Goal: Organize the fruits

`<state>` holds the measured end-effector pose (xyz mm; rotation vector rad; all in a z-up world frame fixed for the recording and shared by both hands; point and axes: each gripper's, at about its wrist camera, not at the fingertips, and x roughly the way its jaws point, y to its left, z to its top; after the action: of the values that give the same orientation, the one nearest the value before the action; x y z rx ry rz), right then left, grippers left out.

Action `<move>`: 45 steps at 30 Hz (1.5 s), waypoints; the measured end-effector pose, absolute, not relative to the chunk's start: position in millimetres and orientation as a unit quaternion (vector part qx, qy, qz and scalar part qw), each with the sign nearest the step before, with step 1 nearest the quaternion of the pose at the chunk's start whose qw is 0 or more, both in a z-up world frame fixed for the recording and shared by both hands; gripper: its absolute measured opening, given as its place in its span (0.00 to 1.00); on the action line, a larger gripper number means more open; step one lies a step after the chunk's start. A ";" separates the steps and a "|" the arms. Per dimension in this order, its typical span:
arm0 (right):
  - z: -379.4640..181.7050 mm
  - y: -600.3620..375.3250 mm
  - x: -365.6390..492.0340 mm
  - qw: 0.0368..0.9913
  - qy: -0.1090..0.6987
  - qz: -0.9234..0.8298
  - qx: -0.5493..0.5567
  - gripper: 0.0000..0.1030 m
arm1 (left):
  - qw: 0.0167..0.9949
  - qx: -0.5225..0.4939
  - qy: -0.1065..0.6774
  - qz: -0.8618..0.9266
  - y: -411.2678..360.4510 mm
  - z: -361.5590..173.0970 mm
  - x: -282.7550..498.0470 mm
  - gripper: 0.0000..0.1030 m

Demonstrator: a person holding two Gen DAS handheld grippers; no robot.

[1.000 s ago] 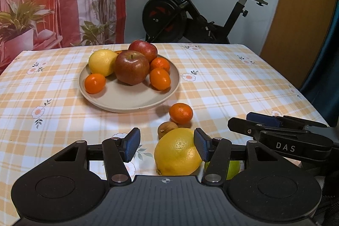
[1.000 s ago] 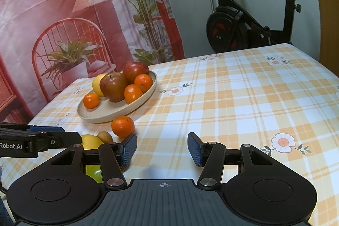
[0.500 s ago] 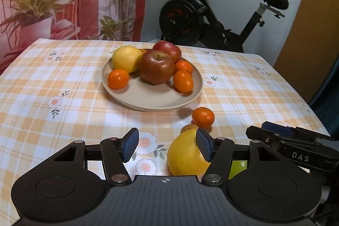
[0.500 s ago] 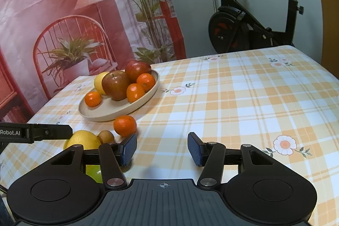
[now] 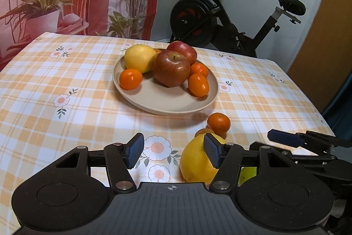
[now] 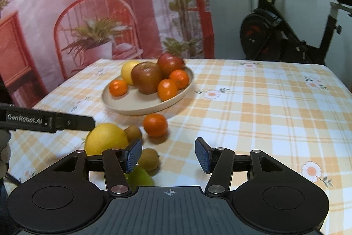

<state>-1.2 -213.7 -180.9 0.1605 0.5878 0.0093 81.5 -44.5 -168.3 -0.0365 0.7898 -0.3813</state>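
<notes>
A beige plate (image 5: pixel 167 102) holds two red apples (image 5: pixel 171 68), a lemon (image 5: pixel 139 57) and several mandarins. In front of it on the checked cloth lie a loose mandarin (image 5: pixel 218 122), a kiwi (image 5: pixel 203 131), a big yellow citrus (image 5: pixel 194 163) and a green fruit (image 5: pixel 247 175). My left gripper (image 5: pixel 173 152) is open over bare cloth, and the yellow citrus sits behind its right finger. In the right wrist view my right gripper (image 6: pixel 168 154) is open and empty, with a second kiwi (image 6: pixel 149 159) and the green fruit (image 6: pixel 139 176) by its left finger.
One finger of the right gripper (image 5: pixel 283 138) reaches in at the right of the left wrist view. A finger of the left gripper (image 6: pixel 48 120) crosses above the yellow citrus (image 6: pixel 105 138). An exercise bike (image 5: pixel 220 21) and a printed backdrop (image 6: pixel 88 14) stand behind the table.
The left gripper has slid left, so the yellow citrus went from between its fingers to behind the right one. The right view swung left, bringing a second kiwi and more green fruit into sight.
</notes>
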 end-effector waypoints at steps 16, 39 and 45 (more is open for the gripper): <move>-174.3 -188.2 29.6 0.933 0.357 0.048 -0.004 0.52 | 0.901 -0.073 0.390 -0.175 -7.1 -167.2 102.0 0.60; -172.1 -142.6 60.2 0.913 0.383 0.116 -0.075 0.47 | 0.890 -0.120 0.399 -0.183 10.9 -176.0 110.5 0.58; -171.6 -129.8 67.4 0.912 0.382 0.125 -0.084 0.49 | 0.889 -0.132 0.398 -0.183 14.7 -176.4 115.3 0.58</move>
<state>67.4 -129.8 -171.6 -0.1738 0.7870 0.2568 115.3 14.7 -176.4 -0.2741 0.8274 -0.3807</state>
